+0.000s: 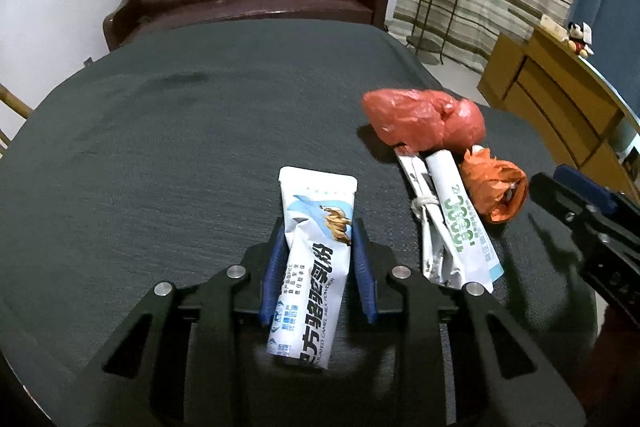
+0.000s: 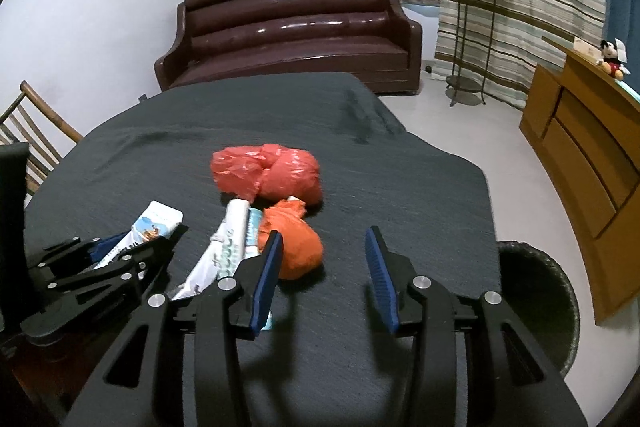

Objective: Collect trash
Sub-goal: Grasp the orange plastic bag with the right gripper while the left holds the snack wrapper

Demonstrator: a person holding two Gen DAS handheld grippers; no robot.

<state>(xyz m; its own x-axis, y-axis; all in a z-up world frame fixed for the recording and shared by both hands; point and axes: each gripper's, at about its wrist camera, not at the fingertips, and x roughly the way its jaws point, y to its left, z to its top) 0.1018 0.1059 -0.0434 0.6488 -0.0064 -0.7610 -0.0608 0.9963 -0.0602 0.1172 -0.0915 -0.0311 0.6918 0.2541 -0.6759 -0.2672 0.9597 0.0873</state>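
While its two blue pads press against the long sides of a white sachet, the left gripper points steeply down at the dark grey table cloth, jaws drawn in narrow around the packet. The sachet lies lengthwise between the fingers, its sealed top end sticking out past the fingertips; it shows a camel picture, large Chinese characters and the English words "CAMEL MILK POWDER". Just to its right lies a bundle of white wrappers with green lettering too distorted to read, touching a small orange wad, and beyond them a crumpled red plastic bag.

Seen from the right wrist, the right gripper also tilts downward over the cloth, jaws standing moderately apart with nothing between them; its left pad sits just in front of the orange wad. A dark round bin stands beside the table's right edge. A brown sofa sits beyond the table.
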